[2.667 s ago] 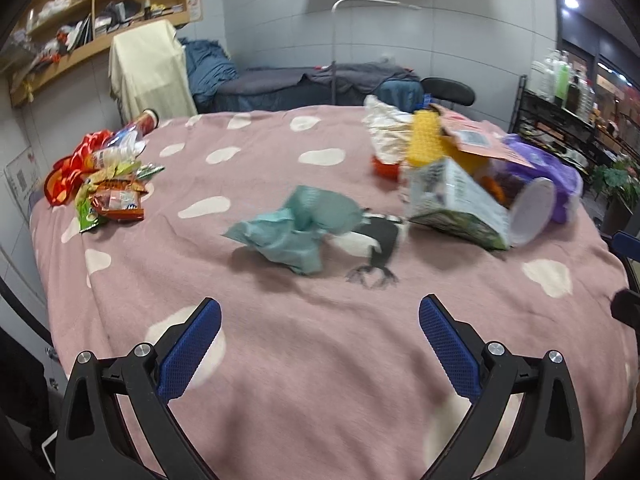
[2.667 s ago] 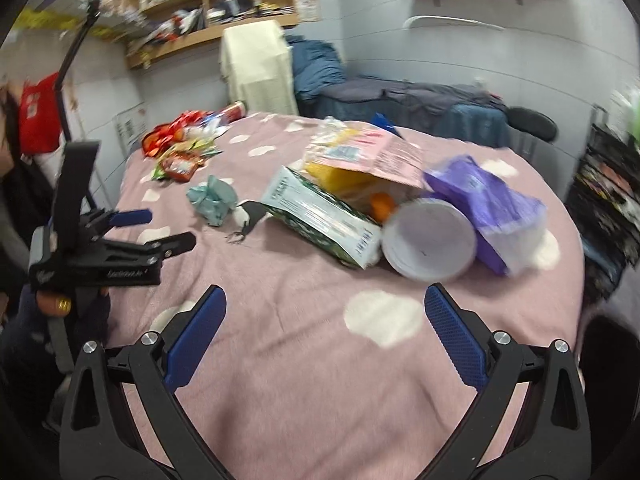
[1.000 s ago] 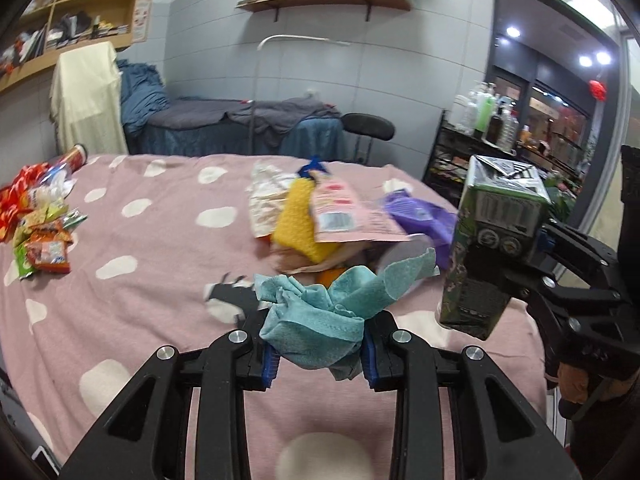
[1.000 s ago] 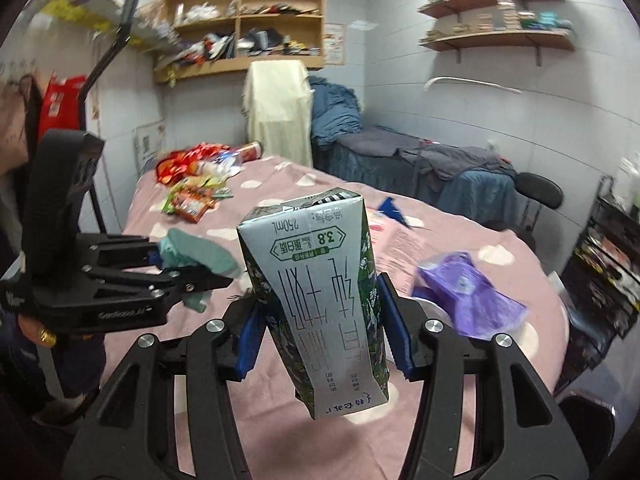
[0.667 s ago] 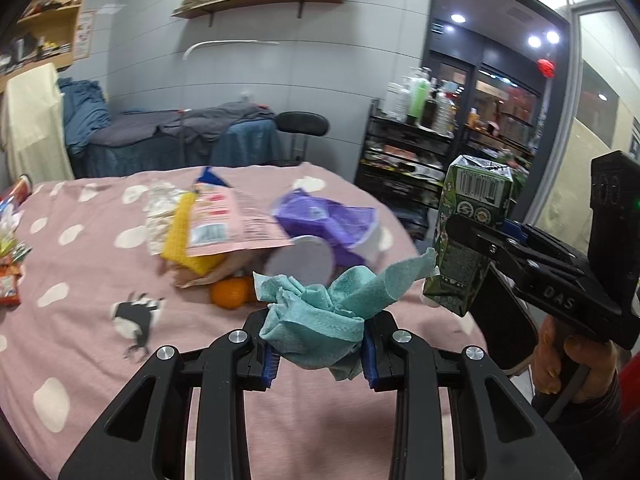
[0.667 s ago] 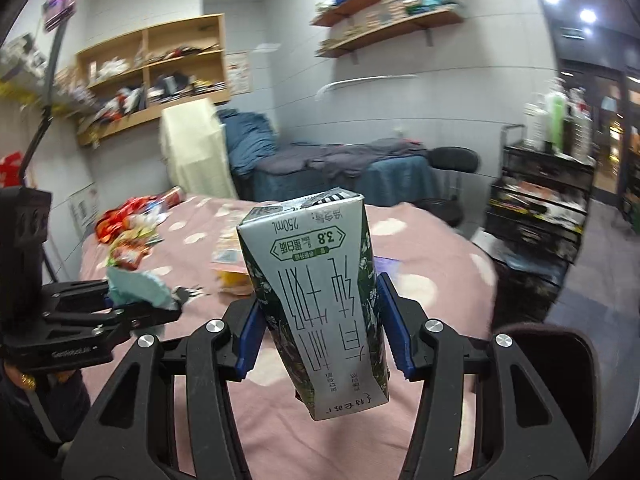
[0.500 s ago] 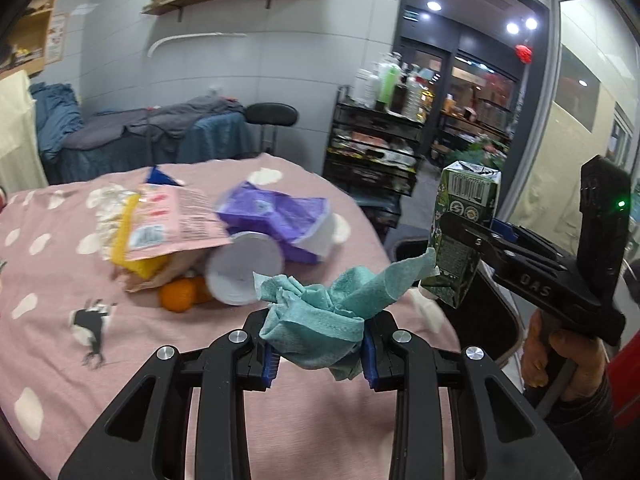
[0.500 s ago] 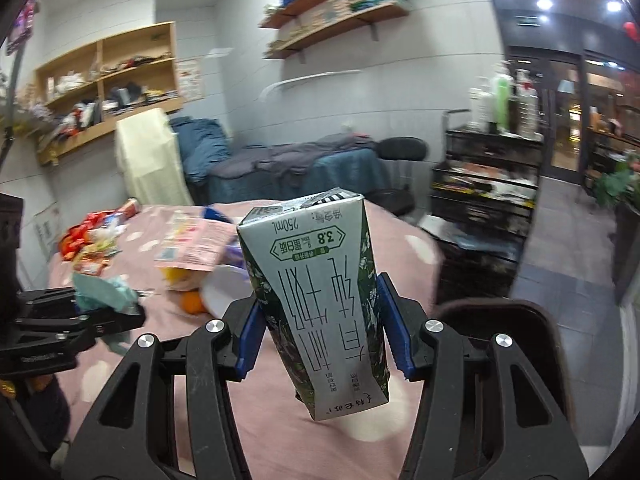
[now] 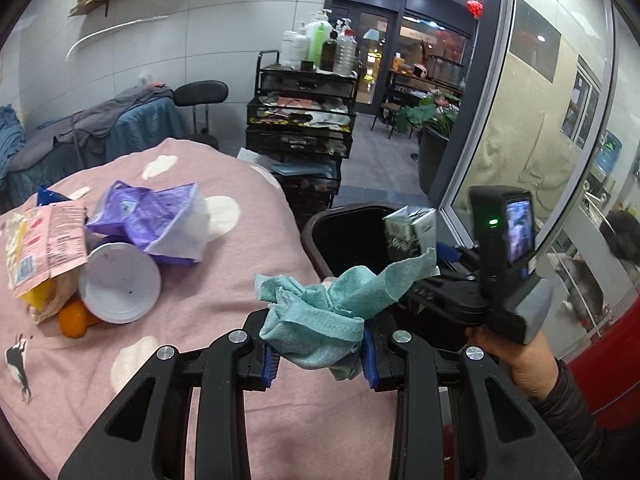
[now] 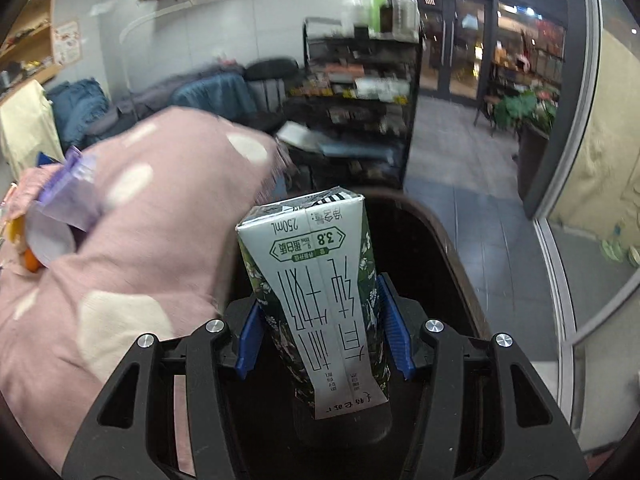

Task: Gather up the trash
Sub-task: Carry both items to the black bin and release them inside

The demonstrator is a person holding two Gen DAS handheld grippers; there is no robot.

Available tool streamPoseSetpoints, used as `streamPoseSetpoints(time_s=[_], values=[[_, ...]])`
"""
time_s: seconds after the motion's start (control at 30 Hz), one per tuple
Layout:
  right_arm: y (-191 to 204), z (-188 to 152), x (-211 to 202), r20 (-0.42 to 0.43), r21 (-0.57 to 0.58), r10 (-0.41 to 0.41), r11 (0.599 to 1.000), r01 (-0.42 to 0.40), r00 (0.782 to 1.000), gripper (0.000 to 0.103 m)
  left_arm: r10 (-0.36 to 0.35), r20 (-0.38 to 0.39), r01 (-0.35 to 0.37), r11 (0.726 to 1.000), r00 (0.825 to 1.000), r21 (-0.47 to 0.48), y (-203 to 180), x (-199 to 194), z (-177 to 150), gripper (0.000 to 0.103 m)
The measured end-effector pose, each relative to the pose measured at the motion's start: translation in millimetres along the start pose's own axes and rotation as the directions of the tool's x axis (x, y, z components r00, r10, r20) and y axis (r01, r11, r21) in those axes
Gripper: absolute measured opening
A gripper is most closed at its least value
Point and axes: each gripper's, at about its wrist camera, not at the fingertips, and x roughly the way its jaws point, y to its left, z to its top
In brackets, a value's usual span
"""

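My left gripper (image 9: pixel 320 356) is shut on a crumpled teal tissue (image 9: pixel 332 312) above the right edge of the pink spotted table (image 9: pixel 168 360). My right gripper (image 10: pixel 322 346) is shut on a green and white milk carton (image 10: pixel 320 300), held over the mouth of a dark trash bin (image 10: pixel 448 248). In the left wrist view the same carton (image 9: pixel 408 232) hangs over the bin (image 9: pixel 352 236), carried by the right gripper in a hand (image 9: pixel 516 356) just right of my tissue.
On the table to the left lie a purple bag (image 9: pixel 156 216), a white round lid (image 9: pixel 120 280), a pink packet (image 9: pixel 48 240) and an orange (image 9: pixel 72 316). A black shelf cart (image 9: pixel 304 120) stands behind the bin. A glass wall (image 9: pixel 540 120) runs along the right.
Both grippers have swung right from over the table toward its edge. The bin has come into view, and the carton now hangs lower, over its opening.
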Motion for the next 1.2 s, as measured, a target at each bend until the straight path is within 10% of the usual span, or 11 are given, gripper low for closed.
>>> streamPoseSetpoints(time_s=[0.33,0.8,1.2], values=[[-5.8,-25.4,43.5,-0.213,-0.029,-0.062,0.998,0.057,0.975,0.054,-0.025,-0.078,0.027,1.000,0.997,0.016,-13.7,35.2,8.9,0.032],[-33.4,-28.3,-22.6,0.006,0.162,-0.061,0.985,0.059,0.998,0.081,-0.042,-0.174,0.054,0.996,0.984,0.066,-40.6,73.9,25.4,0.032],[-101.1,-23.7,-84.4,0.155,0.422,-0.301,0.881,0.212,0.941,0.091,-0.004,-0.293,0.049,0.988,0.956,0.148,-74.9,126.3,27.3,0.032]])
